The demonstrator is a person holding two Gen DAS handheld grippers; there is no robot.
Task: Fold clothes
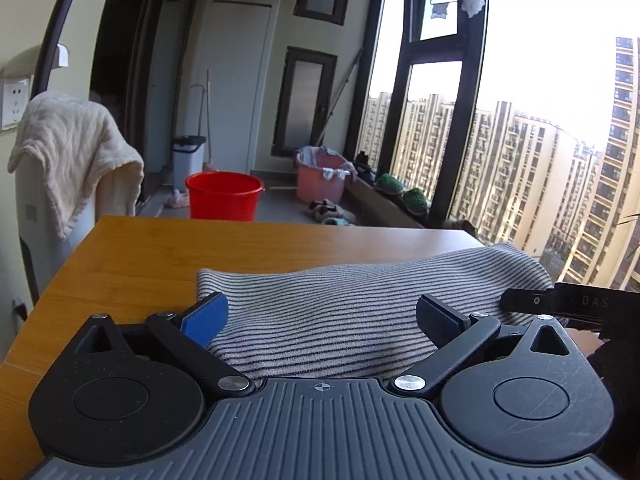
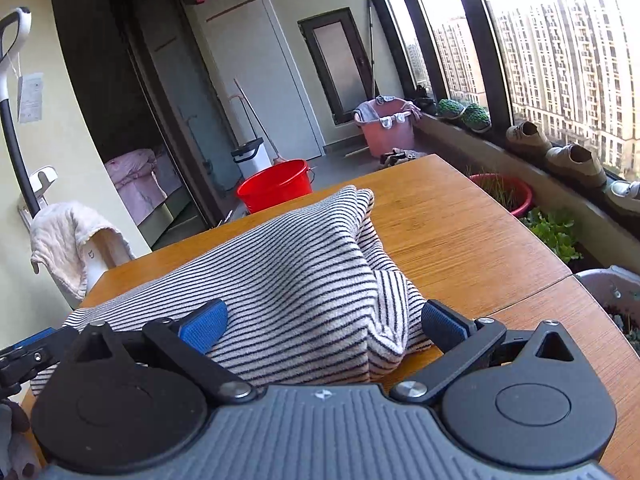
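Observation:
A grey-and-black striped garment [image 1: 340, 304] lies folded on the wooden table [image 1: 168, 256]. My left gripper [image 1: 322, 316] is open, its blue pads [image 1: 206, 316] spread wide over the garment's near edge without pressing it. In the right wrist view the same striped garment [image 2: 304, 280] is bunched up on the table [image 2: 460, 240], with a fold raised near its right end. My right gripper [image 2: 324, 326] is open too, its fingers either side of the cloth's near corner. The right gripper's tip [image 1: 560, 304] shows at the right edge of the left wrist view.
A cream towel [image 1: 76, 152] hangs over a white appliance left of the table. On the floor beyond stand a red bucket [image 1: 224, 196], a pink basket [image 1: 320, 180] and a white bin [image 1: 188, 160]. Shoes [image 2: 576, 164] and plants [image 2: 556, 232] line the window sill on the right.

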